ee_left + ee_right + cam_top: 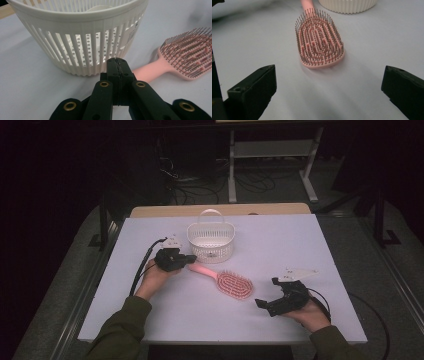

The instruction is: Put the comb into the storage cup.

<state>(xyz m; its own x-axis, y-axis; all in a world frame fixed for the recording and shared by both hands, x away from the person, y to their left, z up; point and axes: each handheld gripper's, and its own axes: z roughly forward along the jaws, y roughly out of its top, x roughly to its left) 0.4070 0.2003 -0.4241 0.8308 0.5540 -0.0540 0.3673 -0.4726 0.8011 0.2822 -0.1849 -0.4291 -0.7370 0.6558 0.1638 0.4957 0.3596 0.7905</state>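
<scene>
Pink plastic forms the hairbrush, which lies bristle side up near the middle of the pale table, its slim handle angled up and to the left and its oval, paddle-shaped head pointing down and to the right. The head is pierced by curved slots, and rows of thin dark pins stand up from it, as the right gripper view shows. At left in the high view, the left hand-held gripper is held low over the table, jaws pressed together with nothing between them, and its tip sits just at the end of the brush handle; whether it touches the handle cannot be told. In the left gripper view the joined jaws rise in front of the handle. Just behind stands a white slatted basket with a loop handle. At right, the right hand-held gripper rests near the table edge, jaws spread wide and empty, aimed at the brush head and apart from it.
</scene>
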